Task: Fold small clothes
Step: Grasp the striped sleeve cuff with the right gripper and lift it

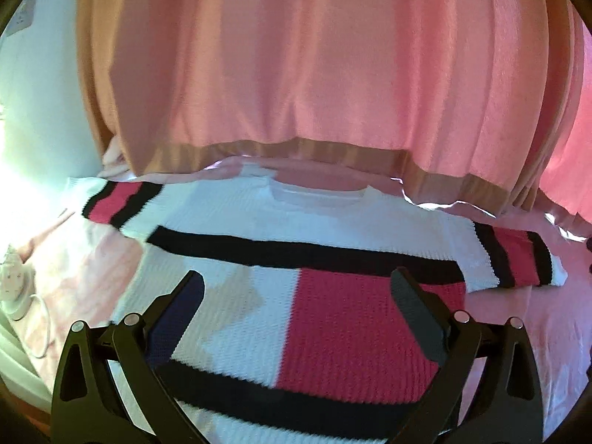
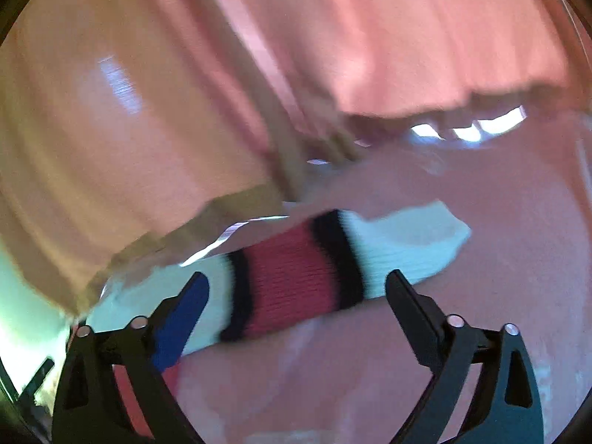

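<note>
Left gripper (image 1: 296, 292) jaws spread over sweater (image 1: 333, 318); right gripper (image 2: 298, 288) jaws spread; pink bedsheet (image 1: 536, 333); pink curtain (image 1: 296, 55) behind.

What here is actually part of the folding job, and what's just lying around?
Part of the job:
- knitted sweater, white with pink and black blocks, spread flat on the pink bedsheet
- its striped sleeve
- left gripper, open
- right gripper, open

Just lying about:
- pink curtain
- small white object with a cord
- wall socket
</note>
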